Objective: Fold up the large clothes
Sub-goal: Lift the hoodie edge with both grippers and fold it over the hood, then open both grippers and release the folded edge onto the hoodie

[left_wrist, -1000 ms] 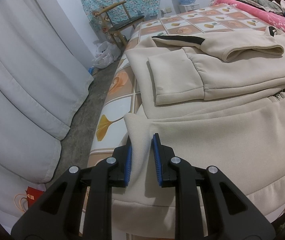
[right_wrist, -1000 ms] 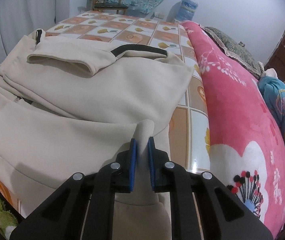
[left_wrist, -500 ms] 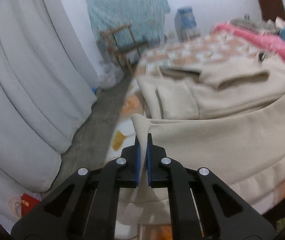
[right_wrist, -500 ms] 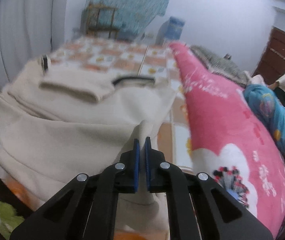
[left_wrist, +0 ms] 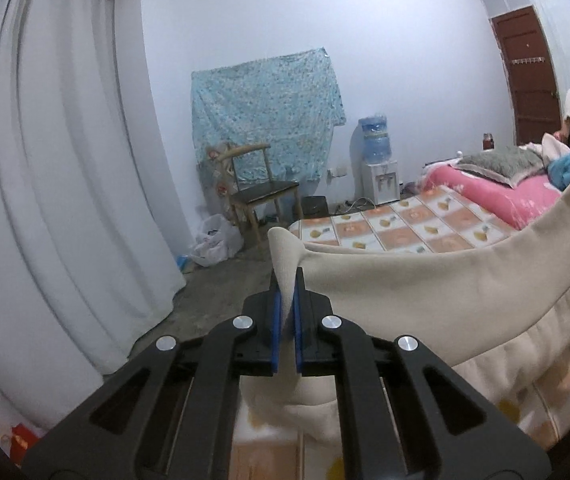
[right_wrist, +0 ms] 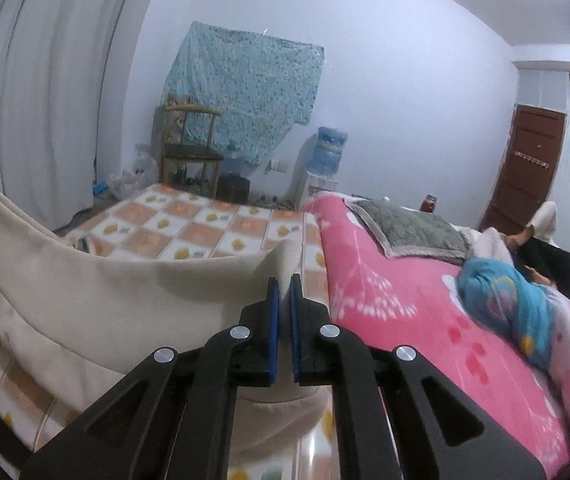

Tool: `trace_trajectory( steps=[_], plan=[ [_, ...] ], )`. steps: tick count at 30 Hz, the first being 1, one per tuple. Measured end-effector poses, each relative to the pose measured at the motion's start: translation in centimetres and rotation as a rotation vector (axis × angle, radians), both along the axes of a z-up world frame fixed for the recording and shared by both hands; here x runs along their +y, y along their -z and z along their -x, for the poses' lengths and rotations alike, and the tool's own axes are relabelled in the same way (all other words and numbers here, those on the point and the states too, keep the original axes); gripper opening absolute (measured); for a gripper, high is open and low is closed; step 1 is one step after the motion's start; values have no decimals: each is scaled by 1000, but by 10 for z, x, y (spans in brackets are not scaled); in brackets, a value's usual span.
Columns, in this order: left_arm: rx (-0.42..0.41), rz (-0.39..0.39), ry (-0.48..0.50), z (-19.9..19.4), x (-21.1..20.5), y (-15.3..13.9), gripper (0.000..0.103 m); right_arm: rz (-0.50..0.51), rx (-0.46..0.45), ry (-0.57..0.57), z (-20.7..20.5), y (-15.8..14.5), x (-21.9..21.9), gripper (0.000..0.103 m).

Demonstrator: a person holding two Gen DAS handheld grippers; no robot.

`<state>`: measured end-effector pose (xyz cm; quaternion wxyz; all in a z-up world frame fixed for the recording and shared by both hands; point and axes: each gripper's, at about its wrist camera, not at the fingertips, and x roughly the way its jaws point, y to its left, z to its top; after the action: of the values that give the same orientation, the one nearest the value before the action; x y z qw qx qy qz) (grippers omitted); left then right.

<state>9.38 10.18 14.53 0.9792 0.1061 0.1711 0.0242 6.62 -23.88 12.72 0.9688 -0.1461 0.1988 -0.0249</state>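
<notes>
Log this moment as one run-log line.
step: lifting hem for fold | left gripper: shut on garment | right gripper: shut on garment | garment: stretched between grippers, sagging above bed

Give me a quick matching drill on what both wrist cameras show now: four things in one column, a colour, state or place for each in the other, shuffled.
Things:
1. left gripper
2. beige garment
3. wooden chair
4. pillow

Descriptions:
A. grey, lying on the pink blanket
B. stands by the far wall, in front of the hanging blue cloth
C. shut on a corner of fabric
D. hangs in a sag between both grippers

Pairs: 1-C, 2-D, 3-B, 4-A
</notes>
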Motion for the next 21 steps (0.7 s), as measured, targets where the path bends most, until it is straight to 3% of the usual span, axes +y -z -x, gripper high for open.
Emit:
trace_trajectory(
  steps=[3, 6, 10, 12, 14, 17, 21],
  plan=[
    [54, 21, 0, -63, 6, 3, 5, -29, 29, 2, -55, 1, -11, 5],
    [163, 55, 9, -121, 10, 22, 5, -86, 110, -4, -116, 19, -19, 5],
    [405, 91, 2, -198, 9, 84, 6, -116, 251, 25, -182, 73, -26, 5],
    [486, 60, -26, -217, 9, 118, 10, -157, 373, 56, -215, 112, -37, 5],
    [552, 63, -55, -233, 13, 143, 23, -183, 451, 90, -231, 138, -45, 15],
    [542, 152, -76, -225, 30, 144, 38, -245, 447, 122, -229, 147, -58, 31],
    [485, 212, -68, -209, 41, 124, 44, -251, 363, 177, -205, 120, -71, 33]
  ],
)
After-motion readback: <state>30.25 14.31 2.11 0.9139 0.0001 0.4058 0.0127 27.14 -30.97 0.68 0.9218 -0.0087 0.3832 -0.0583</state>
